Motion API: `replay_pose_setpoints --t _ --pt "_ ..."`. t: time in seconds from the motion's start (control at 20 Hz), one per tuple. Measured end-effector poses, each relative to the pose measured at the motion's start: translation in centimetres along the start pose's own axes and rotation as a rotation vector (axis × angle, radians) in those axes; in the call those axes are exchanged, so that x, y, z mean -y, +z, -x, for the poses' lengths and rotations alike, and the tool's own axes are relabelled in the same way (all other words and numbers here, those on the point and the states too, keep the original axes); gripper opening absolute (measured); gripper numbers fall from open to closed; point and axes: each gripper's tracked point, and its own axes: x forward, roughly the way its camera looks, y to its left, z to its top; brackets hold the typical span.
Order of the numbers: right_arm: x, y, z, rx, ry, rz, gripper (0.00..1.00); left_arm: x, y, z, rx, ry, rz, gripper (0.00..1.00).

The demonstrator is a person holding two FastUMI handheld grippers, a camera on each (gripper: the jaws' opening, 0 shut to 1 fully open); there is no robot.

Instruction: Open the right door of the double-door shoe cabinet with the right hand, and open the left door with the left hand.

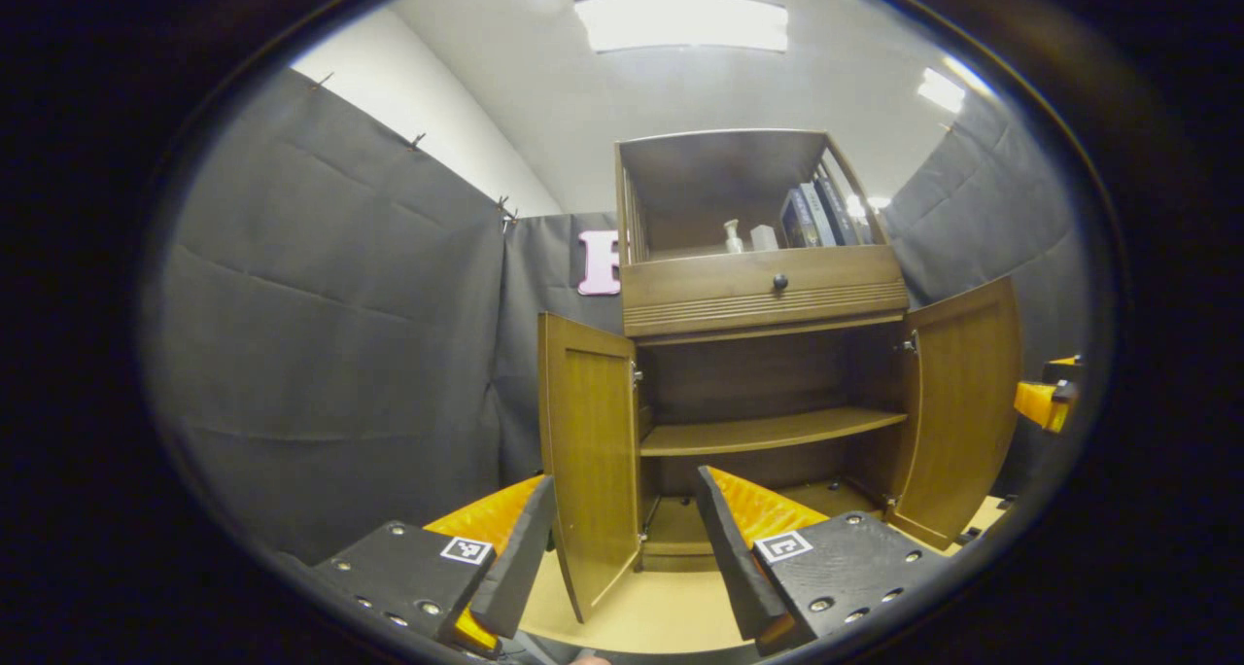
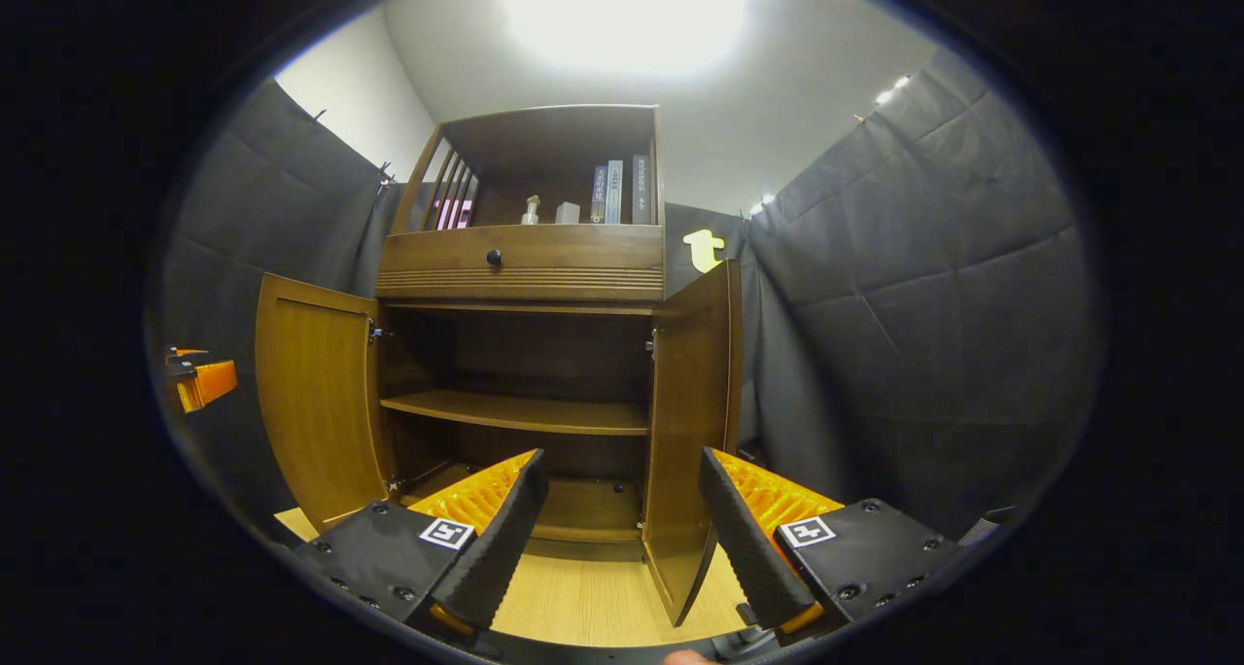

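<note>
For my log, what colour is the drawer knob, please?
Black drawer knob, clearest in left gripper view.

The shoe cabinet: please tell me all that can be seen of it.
The shoe cabinet looks like brown wood and stands upright on a pale floor against the black cloth. Both lower doors are swung wide open: the left door and the right door. Inside is one bare shelf. Above sits a drawer with a dark round knob, then an open top niche holding books. Neither gripper touches it.
</note>
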Motion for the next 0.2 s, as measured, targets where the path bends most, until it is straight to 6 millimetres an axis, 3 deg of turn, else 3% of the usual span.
replay_pose_setpoints --t 0.15,0.2 --pt "0.02 0.06 0.02 -0.003 -0.004 -0.013 0.94 -0.19 -0.13 -0.03 -0.004 0.001 -0.002 0.82" --pt "-0.03 0.11 0.14 -0.001 -0.002 -0.014 0.98 -0.24 -0.17 -0.08 -0.005 0.001 -0.005 0.84"
